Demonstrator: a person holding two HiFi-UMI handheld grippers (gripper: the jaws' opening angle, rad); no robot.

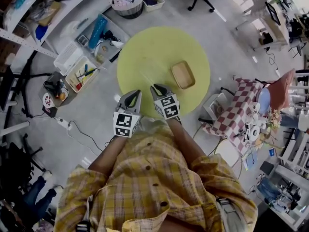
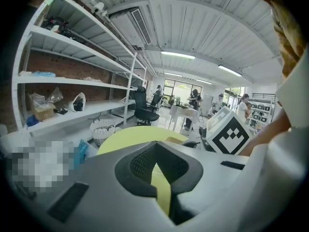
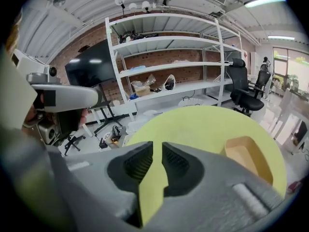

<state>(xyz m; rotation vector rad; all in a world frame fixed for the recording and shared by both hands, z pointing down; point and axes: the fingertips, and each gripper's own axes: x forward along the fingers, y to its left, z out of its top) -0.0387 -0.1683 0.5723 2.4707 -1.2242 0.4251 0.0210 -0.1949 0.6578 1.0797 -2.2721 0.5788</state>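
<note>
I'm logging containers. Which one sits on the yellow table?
The shallow tan tray, alone on the yellow table; the round basket and clear bins stand off it.

Your head camera looks steeply down from above your chest, with the yellow table (image 1: 145,47) far below at 12 o'clock. Both gripper views sit close behind their own jaws, facing level across that same table (the wooden tray (image 3: 244,158), at 4 o'clock in the right gripper view, shows in the head view too).
</note>
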